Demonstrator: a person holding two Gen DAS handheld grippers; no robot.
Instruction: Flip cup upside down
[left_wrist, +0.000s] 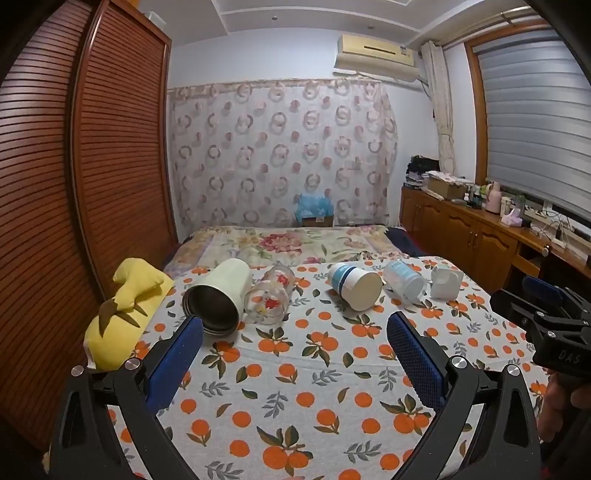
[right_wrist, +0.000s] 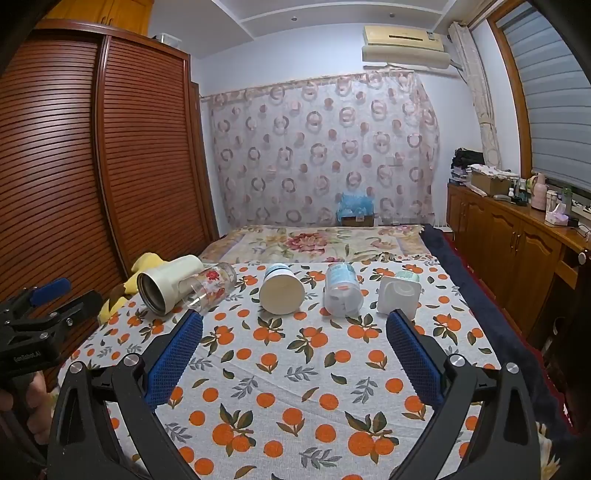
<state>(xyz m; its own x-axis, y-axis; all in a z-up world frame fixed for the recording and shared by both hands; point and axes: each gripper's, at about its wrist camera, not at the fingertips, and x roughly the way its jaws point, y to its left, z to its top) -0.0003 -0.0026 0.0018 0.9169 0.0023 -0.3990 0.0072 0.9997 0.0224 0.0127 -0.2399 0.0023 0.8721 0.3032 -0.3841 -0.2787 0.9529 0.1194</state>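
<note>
Several cups lie on their sides in a row on the orange-print cloth (left_wrist: 295, 369). From the left: a cream steel-lined tumbler (left_wrist: 218, 295) (right_wrist: 166, 284), a clear flowered glass (left_wrist: 271, 295) (right_wrist: 210, 286), a white and blue cup (left_wrist: 356, 286) (right_wrist: 281, 290), a clear blue-print cup (left_wrist: 404, 278) (right_wrist: 341, 290) and a white square cup (left_wrist: 447, 281) (right_wrist: 399, 295). My left gripper (left_wrist: 294, 328) is open and empty, near the tumbler's mouth. My right gripper (right_wrist: 294, 328) is open and empty, in front of the row.
A yellow plush toy (left_wrist: 125, 314) lies at the cloth's left edge beside the wooden wardrobe (left_wrist: 110, 166). A floral bedspread (left_wrist: 295, 243) lies behind the cups. A cluttered wooden cabinet (right_wrist: 517, 236) runs along the right wall.
</note>
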